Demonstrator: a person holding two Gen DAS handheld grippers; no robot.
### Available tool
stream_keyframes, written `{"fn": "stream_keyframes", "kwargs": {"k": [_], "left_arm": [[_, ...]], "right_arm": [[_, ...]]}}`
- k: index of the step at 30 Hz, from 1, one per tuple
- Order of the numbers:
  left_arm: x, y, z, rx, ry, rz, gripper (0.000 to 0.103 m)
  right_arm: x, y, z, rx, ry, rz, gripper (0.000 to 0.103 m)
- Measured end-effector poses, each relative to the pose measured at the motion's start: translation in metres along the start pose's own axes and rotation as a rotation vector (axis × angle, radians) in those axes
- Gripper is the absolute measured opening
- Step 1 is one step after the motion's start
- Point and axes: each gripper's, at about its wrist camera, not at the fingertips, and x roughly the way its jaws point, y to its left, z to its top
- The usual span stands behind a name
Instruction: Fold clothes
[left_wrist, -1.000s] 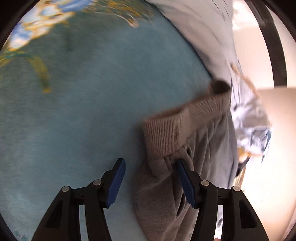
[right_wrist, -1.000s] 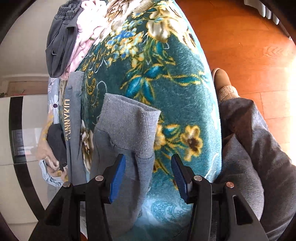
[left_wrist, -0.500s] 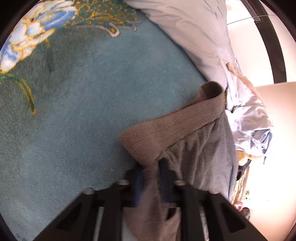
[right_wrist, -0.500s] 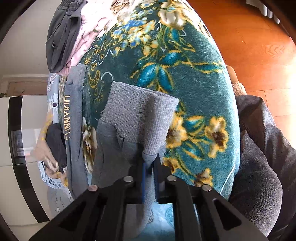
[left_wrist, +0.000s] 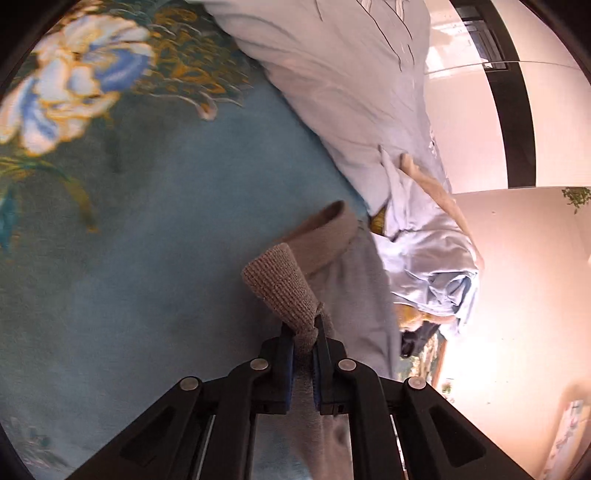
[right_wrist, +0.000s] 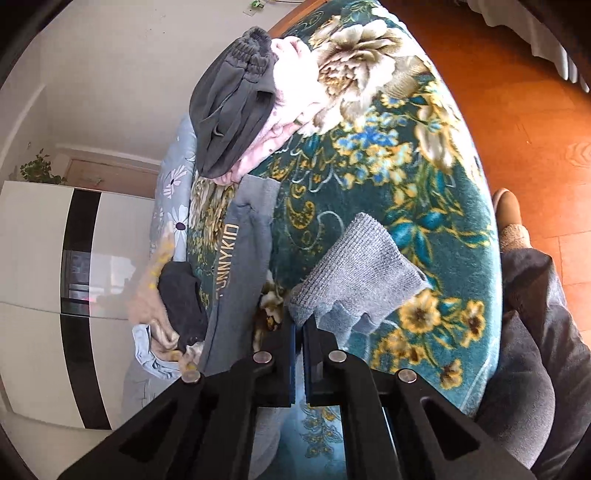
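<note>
A: Two grippers, both gripping?
B: Yes. Left gripper (left_wrist: 303, 339) jaws pinch the ribbed cuff (left_wrist: 282, 291) of the grey sweatpants (left_wrist: 364, 295); right gripper (right_wrist: 297, 328) jaws are pressed together on the other cuff (right_wrist: 354, 273).
A: Where, which way?
B: On the teal floral blanket (right_wrist: 388, 166), cuffs lifted off it. In the right view the printed leg (right_wrist: 236, 273) runs lengthwise away from the camera, towards the dark folded garment (right_wrist: 229, 107).
A: Hidden?
B: Waist end can't be made out. Left view is blurred; the pale blue bedding (left_wrist: 351, 92) is cut off at the top.
</note>
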Motion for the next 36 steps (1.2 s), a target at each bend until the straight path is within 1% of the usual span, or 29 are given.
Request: {"fn": "stream_keyframes", "kwargs": {"k": [2,5,6,8,11,14,18,19,20,24,25,26,27,28,29,30,31,32,34,36], "left_arm": [[0.007,-0.008,0.003,-0.019,0.021,-0.037,0.008],[0.021,-0.036,0.015,-0.054,0.039,-0.09,0.008],[0.029,-0.049,0.02,-0.049,0.037,-0.087,0.008],[0.049,-0.076,0.032,-0.027,0.026,-0.065,0.008],[0.08,-0.099,0.05,-0.029,0.018,-0.012,0.008],[0.112,-0.107,0.063,-0.045,0.016,0.061,0.008],[0.145,-0.108,0.074,-0.042,-0.015,0.147,0.008],[0.149,-0.105,0.075,-0.053,-0.024,0.163,0.008],[0.153,-0.101,0.076,-0.068,-0.033,0.177,0.009],[0.161,-0.089,0.077,-0.108,-0.038,0.164,0.01],[0.162,-0.088,0.076,-0.108,-0.035,0.163,0.015],[0.162,-0.088,0.075,-0.105,-0.024,0.158,0.027],[0.162,-0.088,0.074,-0.102,-0.011,0.15,0.036],[0.16,-0.088,0.071,-0.1,0.009,0.12,0.051],[0.155,-0.088,0.067,-0.092,0.033,0.063,0.054],[0.147,-0.087,0.06,-0.072,0.044,0.01,0.054],[0.136,-0.086,0.052,-0.049,0.05,-0.038,0.057],[0.124,-0.081,0.044,-0.022,0.027,-0.041,0.064],[0.099,-0.068,0.028,0.035,-0.041,-0.011,0.073],[0.099,-0.053,0.025,0.004,-0.058,-0.009,0.075]], "right_arm": [[0.013,0.019,0.015,-0.019,0.012,0.01,0.003],[0.038,0.047,0.044,-0.026,0.03,0.019,0.003],[0.048,0.057,0.054,-0.039,0.034,0.009,0.003],[0.069,0.077,0.076,-0.067,0.045,-0.013,0.003],[0.108,0.103,0.103,-0.106,0.083,-0.083,0.003],[0.155,0.121,0.121,-0.127,0.131,-0.15,0.003],[0.202,0.141,0.127,-0.229,0.182,-0.229,0.003],[0.21,0.146,0.127,-0.261,0.185,-0.238,0.003],[0.218,0.15,0.128,-0.288,0.195,-0.229,0.005],[0.24,0.16,0.133,-0.36,0.246,-0.176,0.008],[0.242,0.162,0.133,-0.376,0.251,-0.162,0.019],[0.24,0.163,0.134,-0.392,0.247,-0.143,0.038],[0.238,0.164,0.135,-0.406,0.241,-0.122,0.045],[0.232,0.163,0.136,-0.409,0.229,-0.099,0.051],[0.224,0.16,0.138,-0.403,0.215,-0.076,0.051],[0.213,0.157,0.138,-0.399,0.196,-0.038,0.051],[0.201,0.153,0.139,-0.395,0.174,0.001,0.051],[0.186,0.147,0.138,-0.393,0.145,0.037,0.051],[0.163,0.125,0.135,-0.378,0.103,0.051,0.053],[0.153,0.096,0.13,-0.33,0.089,0.024,0.053]]}}
